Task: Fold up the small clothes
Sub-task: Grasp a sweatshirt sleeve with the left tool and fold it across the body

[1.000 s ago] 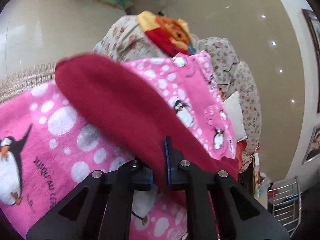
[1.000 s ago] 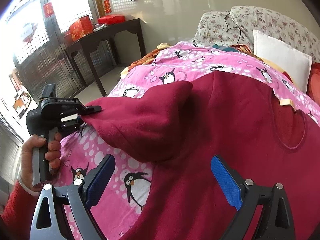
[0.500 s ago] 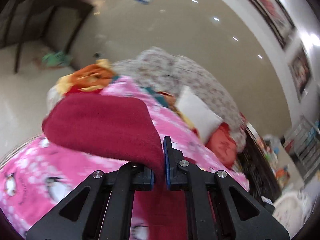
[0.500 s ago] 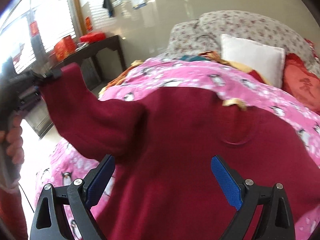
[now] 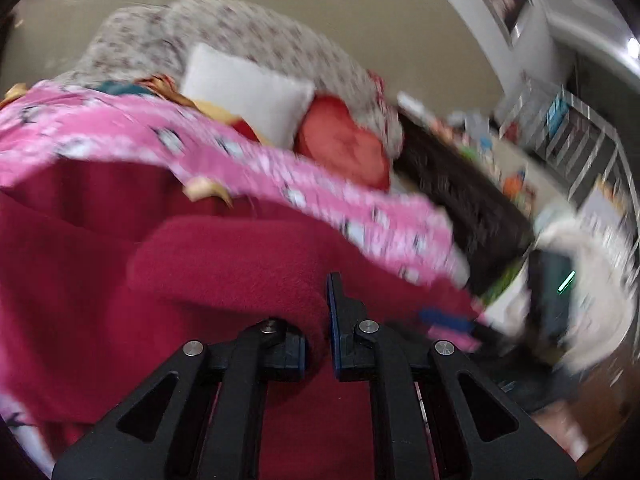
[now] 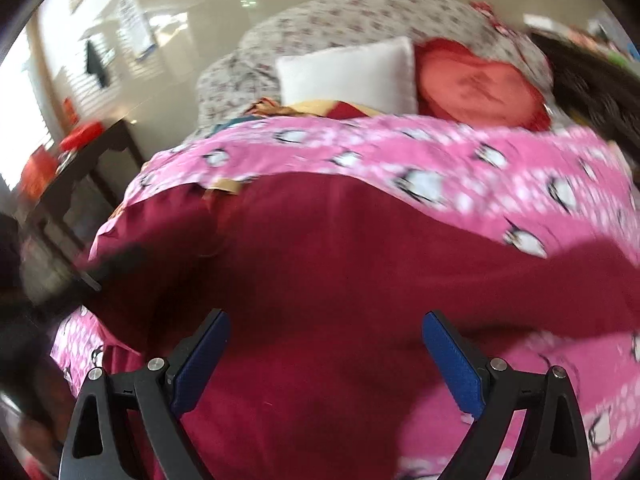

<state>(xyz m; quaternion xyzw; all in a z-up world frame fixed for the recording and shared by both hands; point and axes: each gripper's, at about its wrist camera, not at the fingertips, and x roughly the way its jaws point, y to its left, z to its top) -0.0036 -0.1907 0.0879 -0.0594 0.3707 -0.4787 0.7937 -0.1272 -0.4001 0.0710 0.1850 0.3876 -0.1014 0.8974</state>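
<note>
A dark red fleece top lies spread on a pink penguin blanket. My left gripper is shut on a sleeve of the red top and holds it over the body of the garment. In the right wrist view the left gripper shows only as a dark blur at the far left. My right gripper is open and empty, hovering just above the lower middle of the red top. Both views are motion-blurred.
A white pillow, a red cushion and a floral quilt lie at the bed's head. A dark wooden table stands left of the bed. A dark cabinet and cluttered shelves stand to the right.
My left gripper has carried the sleeve from out at the left side across and over the body of the top. My right gripper stayed open and swung slightly right.
</note>
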